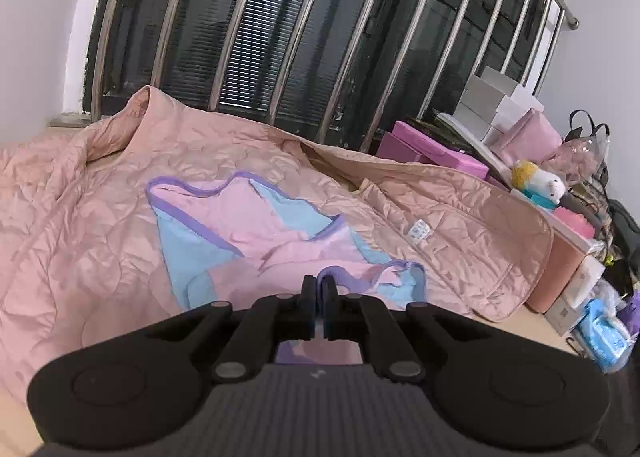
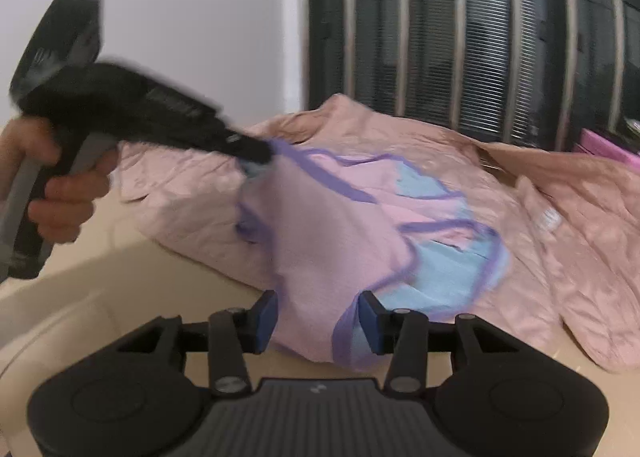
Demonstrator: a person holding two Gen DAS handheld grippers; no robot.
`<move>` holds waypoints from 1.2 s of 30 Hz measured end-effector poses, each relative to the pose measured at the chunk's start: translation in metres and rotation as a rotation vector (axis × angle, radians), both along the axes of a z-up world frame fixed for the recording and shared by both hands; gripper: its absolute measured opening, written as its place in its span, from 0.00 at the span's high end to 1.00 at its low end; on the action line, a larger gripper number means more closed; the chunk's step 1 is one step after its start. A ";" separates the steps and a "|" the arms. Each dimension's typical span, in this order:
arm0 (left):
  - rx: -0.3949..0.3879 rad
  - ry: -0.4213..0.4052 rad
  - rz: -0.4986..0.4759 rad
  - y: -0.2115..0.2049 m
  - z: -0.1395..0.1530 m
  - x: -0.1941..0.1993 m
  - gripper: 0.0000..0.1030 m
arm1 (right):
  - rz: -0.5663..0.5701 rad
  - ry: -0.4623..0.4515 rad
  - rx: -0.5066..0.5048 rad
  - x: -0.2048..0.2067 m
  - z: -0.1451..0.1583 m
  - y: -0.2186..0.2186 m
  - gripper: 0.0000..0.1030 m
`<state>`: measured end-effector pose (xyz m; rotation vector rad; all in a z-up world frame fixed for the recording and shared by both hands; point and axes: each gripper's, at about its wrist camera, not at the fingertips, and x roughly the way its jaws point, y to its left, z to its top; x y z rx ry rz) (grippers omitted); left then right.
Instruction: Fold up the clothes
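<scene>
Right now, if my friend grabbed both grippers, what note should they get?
Left gripper: shut on a purple-trimmed edge of the pink and blue garment, lifting it.
Right gripper: open, with the garment's near edge lying between its pads, not pinched.
The garment lies mostly spread on the peach quilt.
Done: one edge picked up.
Left: grip the near edge, then probably fold it over and smooth it.

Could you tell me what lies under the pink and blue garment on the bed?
The pink and blue garment lies on a crumpled peach quilt, which shows all around it. A beige surface shows beyond the quilt's edge; what is beneath the quilt itself is covered.
</scene>
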<state>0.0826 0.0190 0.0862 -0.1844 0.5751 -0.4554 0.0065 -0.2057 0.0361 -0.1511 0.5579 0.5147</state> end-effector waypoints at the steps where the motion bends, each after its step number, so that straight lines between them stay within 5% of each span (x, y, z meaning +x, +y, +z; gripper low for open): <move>1: -0.005 -0.005 -0.005 -0.001 0.003 -0.001 0.98 | -0.002 0.000 -0.020 0.002 0.000 0.008 0.51; 5: -0.002 -0.051 -0.019 0.003 0.018 -0.022 0.98 | -0.116 -0.005 -0.222 0.026 -0.019 0.036 0.48; 7: 0.007 -0.064 -0.012 0.006 0.024 -0.036 0.98 | -0.126 0.035 -0.185 0.033 -0.024 0.032 0.98; 11: 0.016 -0.085 0.018 0.027 0.030 -0.076 0.98 | -0.062 0.089 -0.009 0.007 0.003 0.008 0.97; 17: -0.006 -0.137 0.021 0.055 0.053 -0.130 0.98 | 0.231 0.072 0.214 -0.050 0.082 -0.038 0.97; 20: 0.017 -0.103 0.024 0.052 0.047 -0.111 0.97 | 0.199 0.050 0.178 -0.037 0.094 -0.042 0.94; 22: 0.033 -0.011 0.008 0.045 0.026 -0.081 0.96 | 0.116 0.081 0.095 -0.008 0.078 -0.035 0.61; 24: 0.083 0.047 0.106 0.039 0.003 -0.055 0.83 | 0.002 0.106 0.001 0.019 0.059 -0.028 0.51; 29: 0.179 0.044 0.210 0.047 -0.020 -0.053 0.65 | -0.264 -0.005 -0.278 0.010 0.015 -0.021 0.52; 32: 0.220 -0.065 0.151 0.041 -0.013 -0.091 0.49 | -0.169 -0.076 -0.174 -0.038 0.024 -0.025 0.52; 36: 0.308 -0.135 -0.018 0.010 -0.021 -0.116 0.44 | -0.007 -0.009 -0.045 -0.044 0.027 -0.011 0.67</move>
